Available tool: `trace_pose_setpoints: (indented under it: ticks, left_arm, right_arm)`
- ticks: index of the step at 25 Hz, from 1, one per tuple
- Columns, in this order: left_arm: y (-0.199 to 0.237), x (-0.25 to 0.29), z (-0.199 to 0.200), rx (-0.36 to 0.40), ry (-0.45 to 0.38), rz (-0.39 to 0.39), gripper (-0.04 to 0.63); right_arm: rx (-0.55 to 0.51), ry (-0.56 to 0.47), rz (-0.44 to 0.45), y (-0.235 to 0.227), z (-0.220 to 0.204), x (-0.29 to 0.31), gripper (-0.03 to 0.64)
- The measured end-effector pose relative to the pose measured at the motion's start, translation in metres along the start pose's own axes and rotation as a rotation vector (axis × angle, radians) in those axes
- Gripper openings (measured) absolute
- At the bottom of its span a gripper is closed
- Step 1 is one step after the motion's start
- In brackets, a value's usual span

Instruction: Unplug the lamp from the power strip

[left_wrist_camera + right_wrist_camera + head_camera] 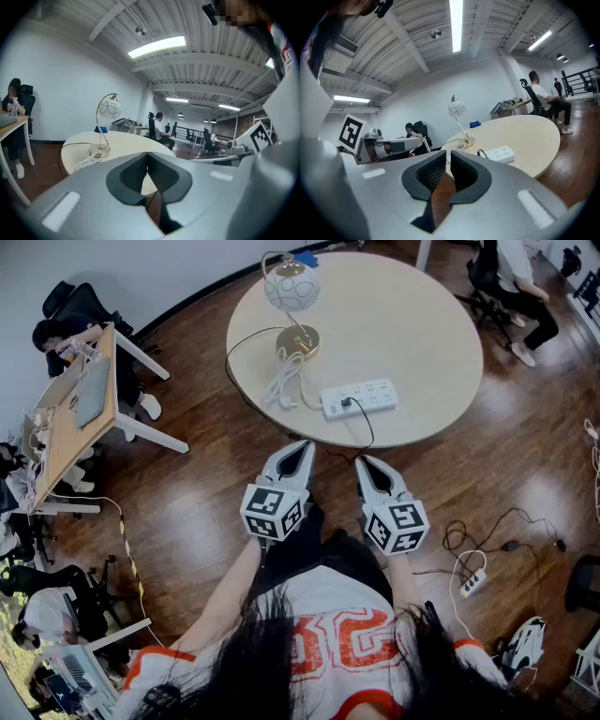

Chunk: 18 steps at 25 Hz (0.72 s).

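- Head view: the left claw and right claw hang short of the surface, apart from the power strip. A black plug sits in the strip, near the lamp. Likely hazard: an unpinned strip would slide with the pull, and its cord could tug the lamp.
- Left gripper view: the left claw is closed and empty. The lamp shows; the strip does not.
- Right gripper view: the right claw is all but closed and empty. Strip and plug appear side-on. Unopened, it would only shove the plug.
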<state>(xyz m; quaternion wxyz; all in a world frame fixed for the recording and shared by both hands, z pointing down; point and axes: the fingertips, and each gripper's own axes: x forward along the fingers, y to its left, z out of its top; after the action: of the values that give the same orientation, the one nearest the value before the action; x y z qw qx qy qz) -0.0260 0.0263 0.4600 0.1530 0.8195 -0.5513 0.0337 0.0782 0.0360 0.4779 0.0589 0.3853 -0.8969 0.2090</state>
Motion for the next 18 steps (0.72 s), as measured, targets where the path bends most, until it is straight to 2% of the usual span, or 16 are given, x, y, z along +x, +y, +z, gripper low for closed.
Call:
trace_pose_setpoints:
  ticks: [3,6,10,18]
  left_arm:
    - [0.015,0.015,-0.003,0.023,0.020,0.020,0.002]
    - [0.024,0.034,-0.008,0.057,0.047,0.008,0.002]
    - [0.032,0.065,-0.017,0.064,0.095,-0.051,0.002]
    - [0.054,0.115,-0.035,0.156,0.217,-0.171,0.002]
  right_arm:
    - [-0.011,0.012,-0.008,-0.005,-0.001,0.010,0.032]
    - [-0.013,0.022,-0.028,-0.013,-0.001,0.021,0.034]
    - [-0.005,0.038,-0.061,-0.024,0.002,0.040,0.036]
    - [0.038,0.082,-0.157,-0.043,0.003,0.081,0.043]
